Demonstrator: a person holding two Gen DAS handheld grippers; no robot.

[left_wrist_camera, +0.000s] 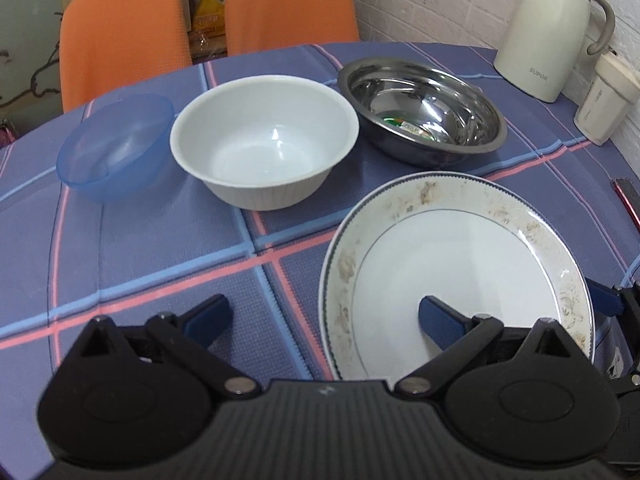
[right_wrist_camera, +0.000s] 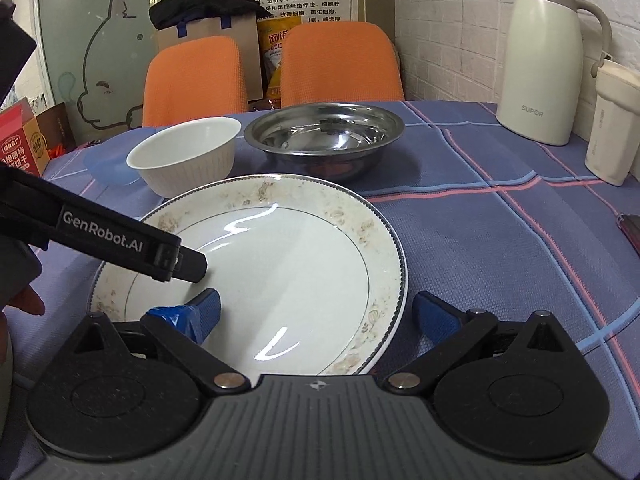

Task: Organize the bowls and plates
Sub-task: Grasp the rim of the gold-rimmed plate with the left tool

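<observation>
A white plate with a worn floral rim lies nearest me on the blue plaid tablecloth. My left gripper is open and straddles the plate's left rim, with one blue pad over the plate and one over the cloth. My right gripper is open and straddles the right rim of the plate. Behind stand a translucent blue bowl, a white bowl and a steel bowl. In the right wrist view the left gripper reaches over the plate from the left.
A cream thermos jug and a lidded cup stand at the back right by the brick wall. Two orange chairs face the table's far edge. A red object lies at the right edge. A hand shows at the left.
</observation>
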